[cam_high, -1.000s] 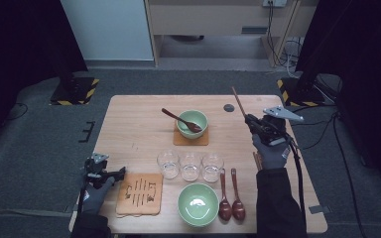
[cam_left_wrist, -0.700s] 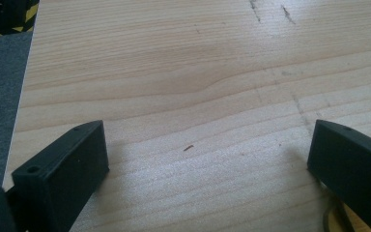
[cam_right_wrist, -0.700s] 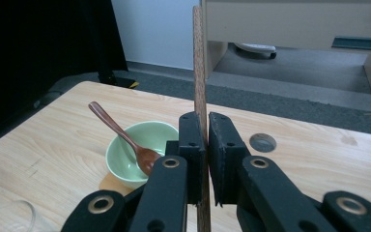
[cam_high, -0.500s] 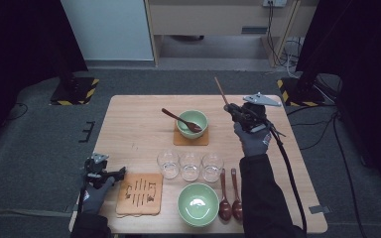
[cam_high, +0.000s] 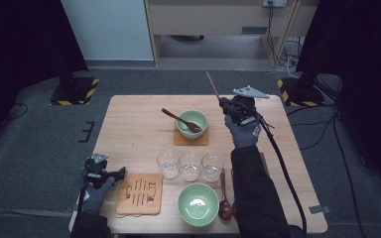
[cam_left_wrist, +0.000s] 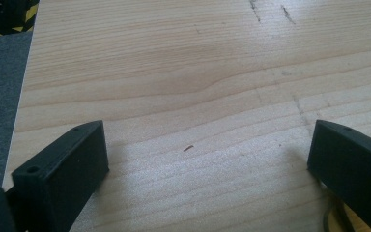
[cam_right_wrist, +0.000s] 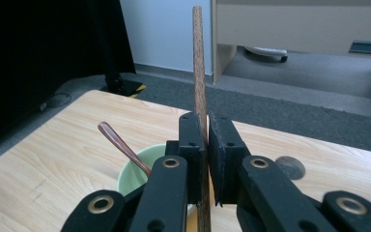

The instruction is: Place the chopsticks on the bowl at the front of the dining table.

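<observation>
My right claw (cam_high: 226, 105) is clamped tight on a wooden spoon handle (cam_right_wrist: 198, 63); in the right gripper view the two black jaws pinch the stick between them, and it rises straight up past their tips. In the high view the same handle (cam_high: 213, 86) slants up and away to the far left of the claw, so the long axis runs from my hand toward the far edge of the bench (cam_high: 129, 129). I cannot see the bowl end of this spoon; it sits below the jaws, hidden by the claw and my hand.

What the next move turns on, as I judge it, is the far green bowl (cam_high: 192, 122). It lies just to the left of my right claw, near it, resting on a small wooden coaster (cam_high: 178, 140), with another wooden spoon (cam_high: 181, 120) already leaning in it, handle pointing far left. In the right gripper view that bowl's rim (cam_right_wrist: 137, 169) shows low and left of the jaws. To drop my spoon in, I would swing left and tip the long axis down.

My left claw (cam_high: 110, 175) rests at the near left corner, jaws wide apart over bare wood, holding nothing, well apart from that bowl. Beside it lies a slotted wooden trivet (cam_high: 140, 193). The right hand is plainly the nearer one.
</observation>
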A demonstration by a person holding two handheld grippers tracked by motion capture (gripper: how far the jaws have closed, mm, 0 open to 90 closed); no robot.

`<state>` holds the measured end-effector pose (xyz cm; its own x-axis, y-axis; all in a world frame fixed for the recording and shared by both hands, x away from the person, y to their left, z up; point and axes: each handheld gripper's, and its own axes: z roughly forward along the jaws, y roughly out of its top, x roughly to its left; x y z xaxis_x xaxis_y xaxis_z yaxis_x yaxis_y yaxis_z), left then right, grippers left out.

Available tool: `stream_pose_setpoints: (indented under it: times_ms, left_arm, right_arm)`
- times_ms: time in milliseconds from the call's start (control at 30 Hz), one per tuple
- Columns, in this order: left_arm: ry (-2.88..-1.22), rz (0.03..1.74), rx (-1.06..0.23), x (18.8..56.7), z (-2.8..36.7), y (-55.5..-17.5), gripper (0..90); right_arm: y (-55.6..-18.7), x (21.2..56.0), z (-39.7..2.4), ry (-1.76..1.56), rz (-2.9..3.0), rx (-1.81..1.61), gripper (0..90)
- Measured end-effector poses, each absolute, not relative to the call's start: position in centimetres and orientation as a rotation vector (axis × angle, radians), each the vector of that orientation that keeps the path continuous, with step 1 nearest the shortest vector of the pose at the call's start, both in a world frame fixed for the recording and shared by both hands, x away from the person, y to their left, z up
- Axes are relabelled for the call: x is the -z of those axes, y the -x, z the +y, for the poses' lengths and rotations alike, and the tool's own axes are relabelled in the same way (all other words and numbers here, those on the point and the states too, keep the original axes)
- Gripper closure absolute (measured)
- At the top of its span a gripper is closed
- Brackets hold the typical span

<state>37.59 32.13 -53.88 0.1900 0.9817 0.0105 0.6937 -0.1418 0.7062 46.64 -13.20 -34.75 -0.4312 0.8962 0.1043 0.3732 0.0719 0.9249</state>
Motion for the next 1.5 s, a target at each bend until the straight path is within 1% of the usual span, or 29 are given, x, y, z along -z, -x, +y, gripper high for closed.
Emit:
stream_pose_setpoints:
  times_ms: [1067, 1500]
  left_arm:
    - [-1.905, 1.562, -0.657, 53.9, 32.1, -37.6, 0.0]
    - [-1.906, 1.562, -0.657, 53.9, 32.1, -37.6, 0.0]
  right_arm:
    - [-50.6, 36.2, -8.8, -1.267, 1.871, -1.347, 84.8]
    - [-52.4, 38.9, -6.9, -1.302, 1.883, -1.331, 84.8]
